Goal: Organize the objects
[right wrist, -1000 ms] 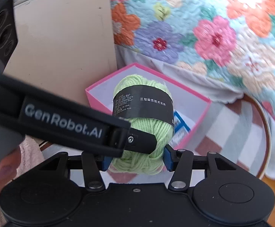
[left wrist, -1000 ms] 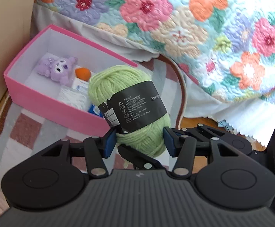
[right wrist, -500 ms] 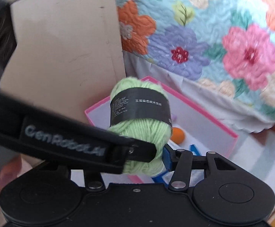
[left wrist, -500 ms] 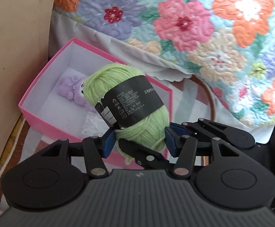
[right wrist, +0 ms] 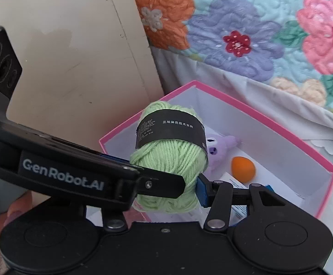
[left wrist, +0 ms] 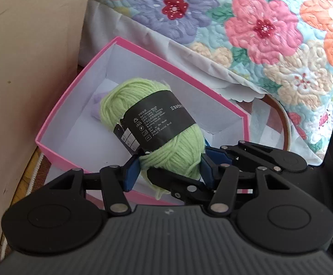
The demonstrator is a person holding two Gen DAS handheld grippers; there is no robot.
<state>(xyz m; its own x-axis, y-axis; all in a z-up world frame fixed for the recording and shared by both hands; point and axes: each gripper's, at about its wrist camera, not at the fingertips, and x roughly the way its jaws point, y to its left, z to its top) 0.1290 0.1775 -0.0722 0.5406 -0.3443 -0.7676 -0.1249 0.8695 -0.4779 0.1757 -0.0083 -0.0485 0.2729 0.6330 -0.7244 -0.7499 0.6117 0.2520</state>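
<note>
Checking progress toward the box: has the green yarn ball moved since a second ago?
Yes. The yarn ball, shut in both grippers, has come forward from the pink box's near corner to above its interior.

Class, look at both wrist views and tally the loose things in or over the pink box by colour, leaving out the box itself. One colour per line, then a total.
Green: 1, yarn ball
Purple: 1, plush toy
Orange: 1, egg-shaped sponge
White and blue: 1, small packet, partly hidden
Total: 4
</note>
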